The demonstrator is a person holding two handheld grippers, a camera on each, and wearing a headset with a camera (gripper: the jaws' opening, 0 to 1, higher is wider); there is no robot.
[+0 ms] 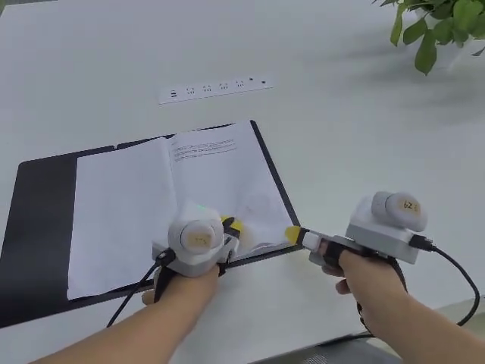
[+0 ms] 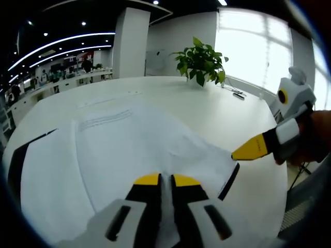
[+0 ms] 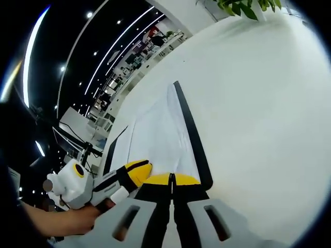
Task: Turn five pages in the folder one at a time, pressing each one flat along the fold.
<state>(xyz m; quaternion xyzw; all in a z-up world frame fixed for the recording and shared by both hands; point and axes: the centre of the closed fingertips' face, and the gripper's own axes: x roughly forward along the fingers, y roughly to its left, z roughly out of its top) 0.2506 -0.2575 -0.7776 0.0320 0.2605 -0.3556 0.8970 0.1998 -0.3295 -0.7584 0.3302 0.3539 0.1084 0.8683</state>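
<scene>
Tongs of left gripper (image 2: 161,179) and right gripper (image 3: 172,179) narrow over folder (image 1: 38,227) (plant (image 1: 436,23) beyond)

Open-plan office: white meeting table (image 1: 341,114) with inset power strip (image 1: 216,89) at 12 o'clock, potted plant (image 1: 436,26) at 1 o'clock, desk rows (image 2: 57,85) beneath ceiling strip lights (image 2: 57,44).

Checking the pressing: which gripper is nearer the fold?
Left. The left gripper is over the right page, toward the fold; the right gripper is at that page's outer corner.

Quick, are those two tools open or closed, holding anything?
Left tool: closed, over the right page, holding nothing visible.
Right tool: closed at that page's edge; holding cannot be told.
</scene>
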